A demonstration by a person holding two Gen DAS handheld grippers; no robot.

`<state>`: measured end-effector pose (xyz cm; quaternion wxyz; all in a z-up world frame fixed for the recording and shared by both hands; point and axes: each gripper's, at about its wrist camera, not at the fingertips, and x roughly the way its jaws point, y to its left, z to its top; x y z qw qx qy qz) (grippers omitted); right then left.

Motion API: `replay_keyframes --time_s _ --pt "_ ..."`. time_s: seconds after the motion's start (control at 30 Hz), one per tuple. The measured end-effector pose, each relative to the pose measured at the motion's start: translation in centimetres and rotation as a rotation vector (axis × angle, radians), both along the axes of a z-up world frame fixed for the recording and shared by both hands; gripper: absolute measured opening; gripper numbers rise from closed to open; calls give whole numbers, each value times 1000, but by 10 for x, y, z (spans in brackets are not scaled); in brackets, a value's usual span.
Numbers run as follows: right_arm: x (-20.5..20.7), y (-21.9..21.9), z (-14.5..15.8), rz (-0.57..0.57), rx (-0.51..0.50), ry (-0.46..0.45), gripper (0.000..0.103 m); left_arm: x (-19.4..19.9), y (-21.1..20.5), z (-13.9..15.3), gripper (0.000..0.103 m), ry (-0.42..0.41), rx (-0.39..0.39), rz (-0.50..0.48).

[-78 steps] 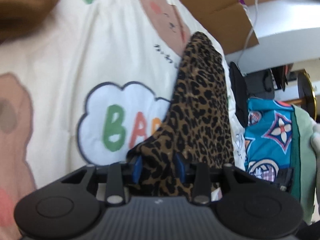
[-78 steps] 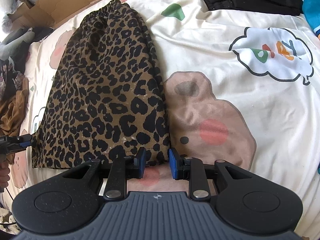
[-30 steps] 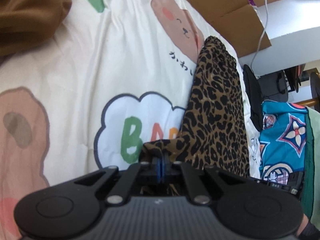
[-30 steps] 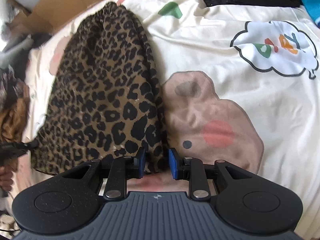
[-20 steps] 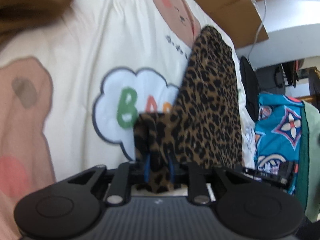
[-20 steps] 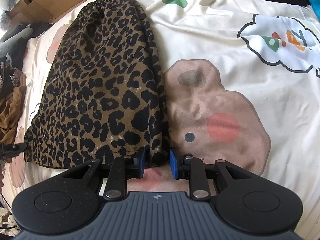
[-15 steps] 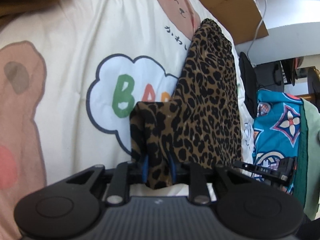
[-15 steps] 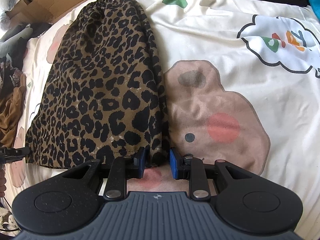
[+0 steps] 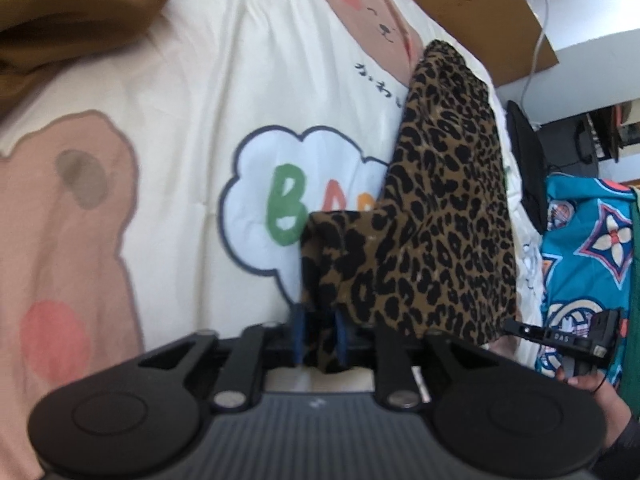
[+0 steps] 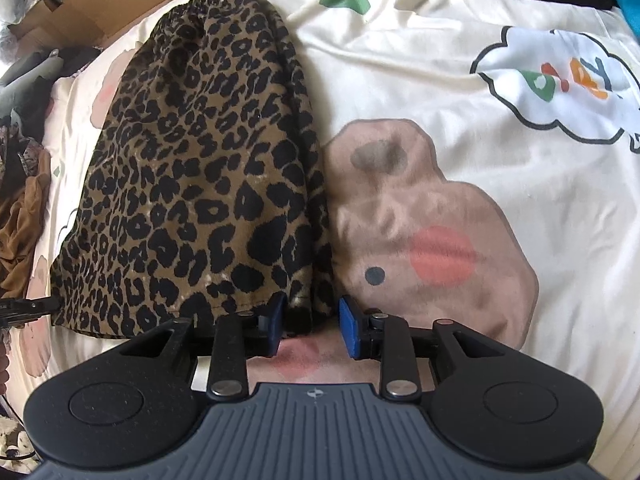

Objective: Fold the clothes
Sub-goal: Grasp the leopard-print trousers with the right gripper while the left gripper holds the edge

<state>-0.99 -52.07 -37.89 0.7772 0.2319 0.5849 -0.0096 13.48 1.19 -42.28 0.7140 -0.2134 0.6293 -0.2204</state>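
Your left tongs [image 9: 318,334] are clamped on a hem corner of the leopard skirt [image 10: 200,168] lying flat on the bed [image 10: 440,80]; your right tongs [image 10: 310,320] stand apart astride the other corner. Next, likely: close them, then carry both corners toward the waistband.

Thin matt leopard-print cloth skirt [image 10: 200,168] on soft, creased cotton bedsheet [image 10: 460,92].

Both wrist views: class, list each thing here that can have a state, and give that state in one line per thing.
Leopard-print skirt: lying on the bed, near left corner lifted.
Left gripper: shut on the skirt's corner.
Right gripper: open, straddling the skirt's hem.
Cardboard box: flaps open.
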Motion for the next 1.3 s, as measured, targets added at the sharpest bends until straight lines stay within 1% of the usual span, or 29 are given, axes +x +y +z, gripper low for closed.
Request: replay_keyframes --time_s 0.23,0.33,0.37,0.43,0.47,0.53,0.57,0.67,0.7,0.77,0.8,0.83,0.87,0.93,1.0,1.07,1.2,1.3 --pt "-2 -2 -8 -12 35 -1 37 -3 -2 -10 27 25 -16 -1" --pt "-2 -4 -11 -18 50 -3 38 -5 -6 -15 28 17 -32 -6" --pt "-2 -4 -12 -18 53 -4 36 -6 -6 -15 26 10 -34 -9" --pt "-1 -3 -9 -2 59 -9 25 -7 -4 -17 22 9 -43 1" --pt "-1 -1 -6 9 58 -16 16 -8 -2 -18 20 14 -50 10" --pt "-1 4 2 33 33 -27 11 -9 -2 -15 12 13 -52 2" --pt "-2 7 6 46 21 -34 9 -9 -3 -13 10 8 -52 -4" --pt "-3 9 15 63 7 -51 9 -10 -2 -7 9 4 -55 -5" --pt "-3 8 16 61 10 -53 11 -10 -2 -7 9 8 -58 -4" --pt "-3 2 11 37 29 -48 13 -10 -1 -7 13 15 -62 -3" --pt "-3 0 7 26 39 -44 16 -9 -2 -9 20 24 -59 -4" --pt "-3 -3 4 14 50 -39 19 -9 -1 -11 22 30 -64 -1" --pt "-3 -6 3 5 59 -43 27 -8 -1 -13 23 36 -69 3" --pt "-3 -11 1 -13 76 -54 30 -7 0 -15 30 28 -95 10" --pt "-3 -16 0 -31 93 -64 40 -5 1 -18 35 28 -121 8" --pt "-2 -19 -2 -39 110 -69 41 -4 3 -21 36 28 -146 5" --pt "2 -25 -16 -71 171 -65 42 2 5 -27 36 40 -183 -20" --pt "5 -27 -19 -73 212 -70 43 7 9 -29 36 64 -203 -30"
